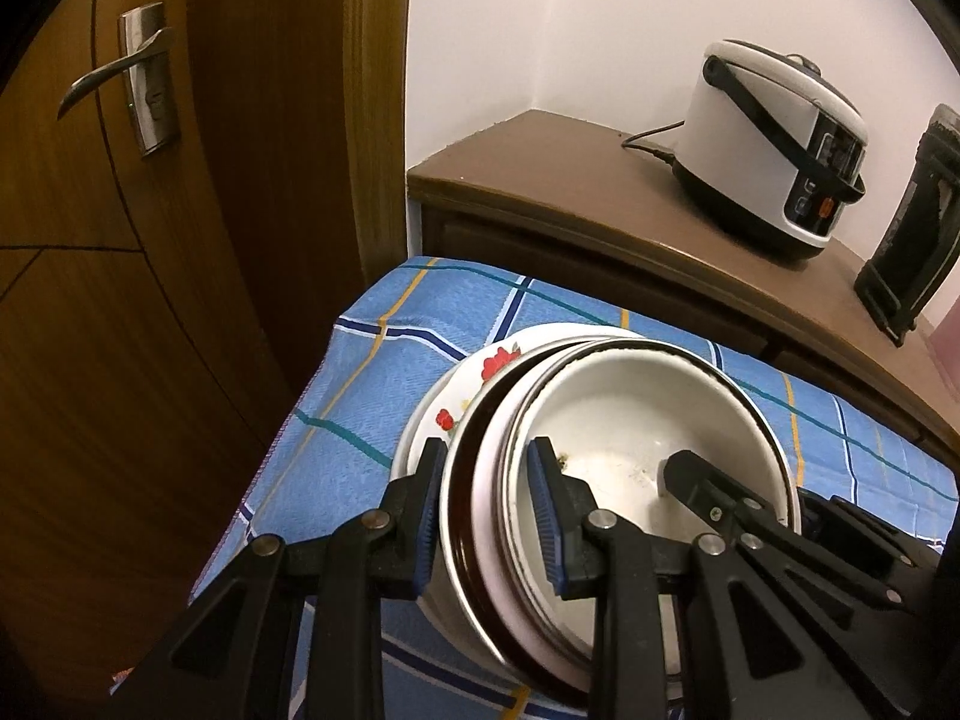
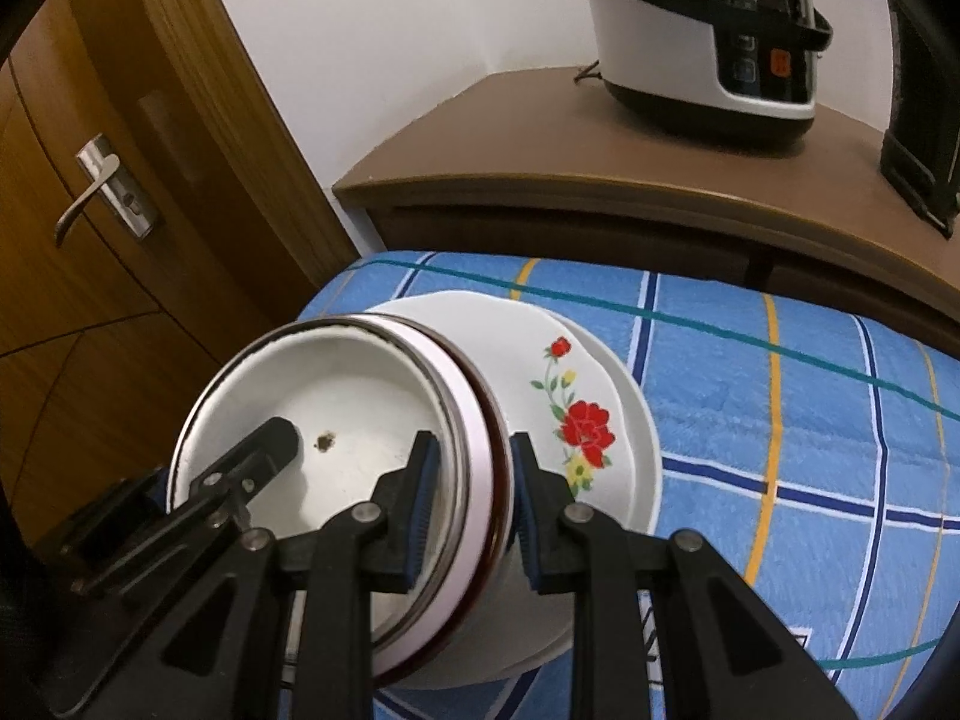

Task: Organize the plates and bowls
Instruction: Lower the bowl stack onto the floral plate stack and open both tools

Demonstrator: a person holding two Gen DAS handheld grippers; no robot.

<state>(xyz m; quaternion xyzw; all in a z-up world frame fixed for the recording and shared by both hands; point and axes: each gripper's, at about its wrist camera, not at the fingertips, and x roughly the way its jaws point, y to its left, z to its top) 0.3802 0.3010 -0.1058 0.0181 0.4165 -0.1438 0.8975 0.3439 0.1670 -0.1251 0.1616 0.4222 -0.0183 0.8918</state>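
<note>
Bowls [image 1: 630, 420] nesting together over the flowered plate [image 2: 576, 372] on the blue checked table [image 2: 780, 420], your left tongs [image 1: 486, 516] pinching the stack's rim on one side, your right tongs [image 2: 471, 501] pinching it on the opposite side, rice cooker [image 1: 774, 138] sitting on the cabinet behind.

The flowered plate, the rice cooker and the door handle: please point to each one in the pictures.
flowered plate [image 2: 585, 426]: right wrist view, on the big red flower of its rim.
rice cooker [image 1: 762, 138]: left wrist view, on its white side wall.
door handle [image 1: 111, 75]: left wrist view, on the metal lever.
</note>
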